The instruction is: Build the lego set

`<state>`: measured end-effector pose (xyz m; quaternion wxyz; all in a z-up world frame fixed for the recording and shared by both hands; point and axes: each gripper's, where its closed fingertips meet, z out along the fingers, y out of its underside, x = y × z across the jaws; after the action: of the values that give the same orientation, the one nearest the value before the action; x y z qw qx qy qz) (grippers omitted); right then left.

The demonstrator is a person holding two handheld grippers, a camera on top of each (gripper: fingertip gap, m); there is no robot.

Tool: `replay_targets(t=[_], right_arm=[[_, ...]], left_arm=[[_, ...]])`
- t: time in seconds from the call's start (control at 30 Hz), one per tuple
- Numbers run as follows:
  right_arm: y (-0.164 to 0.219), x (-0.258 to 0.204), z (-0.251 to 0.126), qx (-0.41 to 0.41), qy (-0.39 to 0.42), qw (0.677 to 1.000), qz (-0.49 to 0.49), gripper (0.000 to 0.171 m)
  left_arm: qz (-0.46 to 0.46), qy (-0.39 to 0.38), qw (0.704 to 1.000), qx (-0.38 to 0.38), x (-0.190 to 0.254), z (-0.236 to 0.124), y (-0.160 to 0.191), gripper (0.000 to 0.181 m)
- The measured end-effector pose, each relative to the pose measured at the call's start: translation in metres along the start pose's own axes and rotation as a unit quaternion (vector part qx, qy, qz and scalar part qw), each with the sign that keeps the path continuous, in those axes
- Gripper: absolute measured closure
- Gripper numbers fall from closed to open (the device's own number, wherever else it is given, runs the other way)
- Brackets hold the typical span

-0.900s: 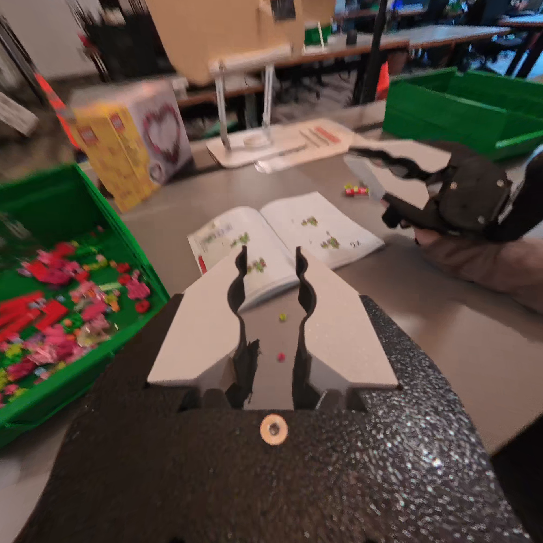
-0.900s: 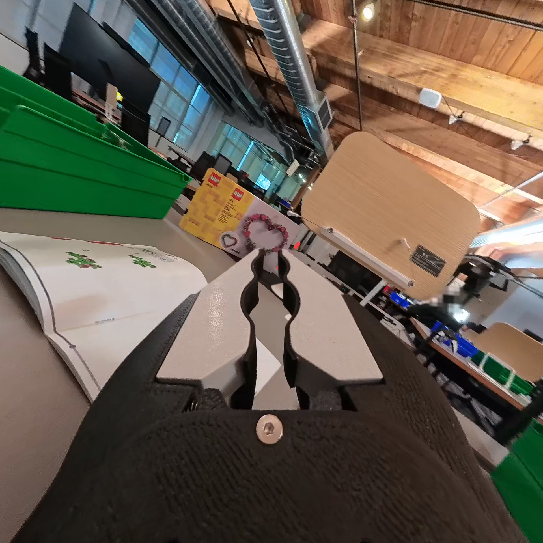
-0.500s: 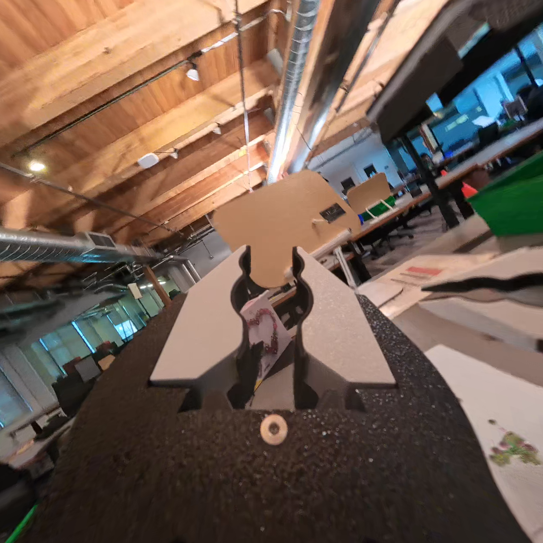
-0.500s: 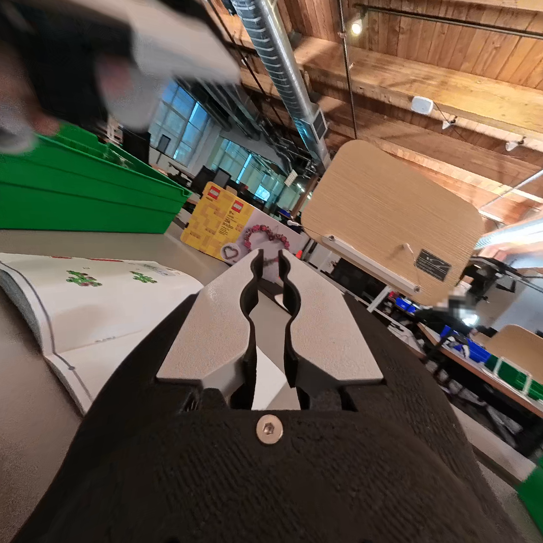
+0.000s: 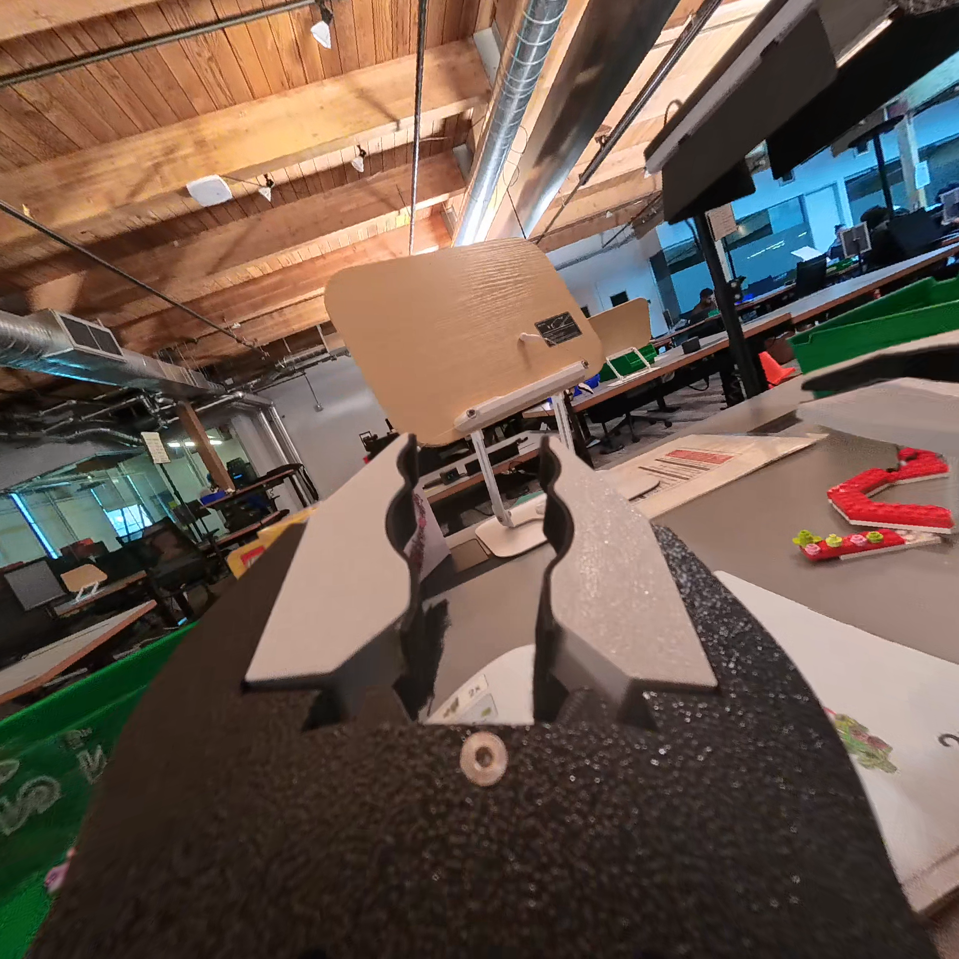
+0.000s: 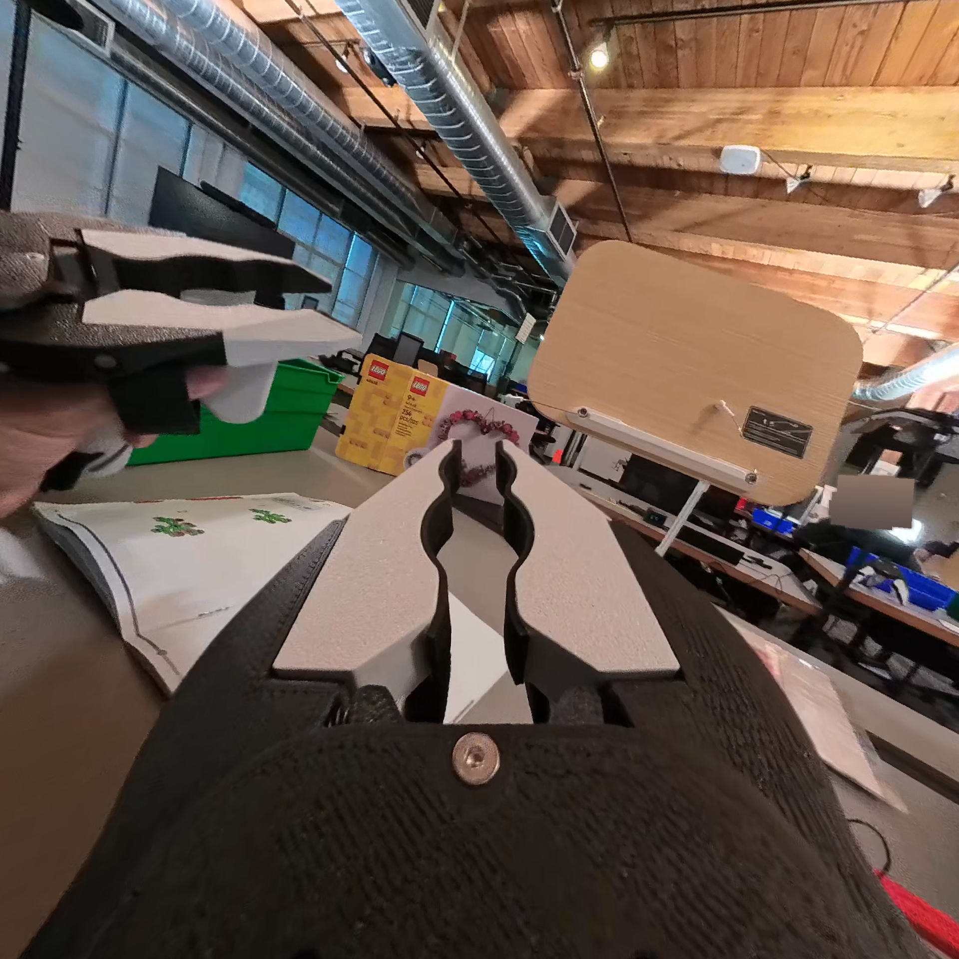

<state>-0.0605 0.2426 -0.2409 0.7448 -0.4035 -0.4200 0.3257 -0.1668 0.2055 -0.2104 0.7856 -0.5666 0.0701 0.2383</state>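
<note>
Here: two empty gripper units, left gripper (image 5: pixel 477 456) and right gripper (image 6: pixel 477 456); one booklet (image 6: pixel 207 550).

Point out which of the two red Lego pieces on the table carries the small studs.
The straight red strip, nearer the instruction booklet: lime and pink studs sit along its top. The angled red piece behind it shows none.

The grey table (image 5: pixel 768 550) carries an open instruction booklet (image 6: pixel 207 550), red brick pieces (image 5: pixel 882 501), a boxed set (image 6: pixel 410 415) and, seemingly, a green bin (image 6: pixel 290 415).
</note>
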Motion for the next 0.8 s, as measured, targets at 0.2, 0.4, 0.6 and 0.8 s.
replay_targets(t=[0.2,0.4,0.6,0.8], right_arm=[[-0.001,-0.008,-0.001,0.001,-0.011,1.0,-0.006,0.161],[0.0,0.004,-0.002,-0.002,0.01,1.0,0.019,0.161],[0.0,0.002,0.0,-0.005,0.017,1.0,-0.003,0.161],[0.001,-0.004,0.007,-0.012,0.016,1.0,-0.01,0.162]], left_arm=[[0.014,0.004,1.0,0.003,0.008,-0.005,0.002,0.138],[-0.01,0.0,1.0,-0.001,-0.001,-0.001,-0.001,0.14],[-0.063,-0.028,0.997,0.046,-0.034,-0.007,-0.025,0.135],[0.012,-0.061,0.996,0.06,-0.052,-0.024,-0.024,0.135]])
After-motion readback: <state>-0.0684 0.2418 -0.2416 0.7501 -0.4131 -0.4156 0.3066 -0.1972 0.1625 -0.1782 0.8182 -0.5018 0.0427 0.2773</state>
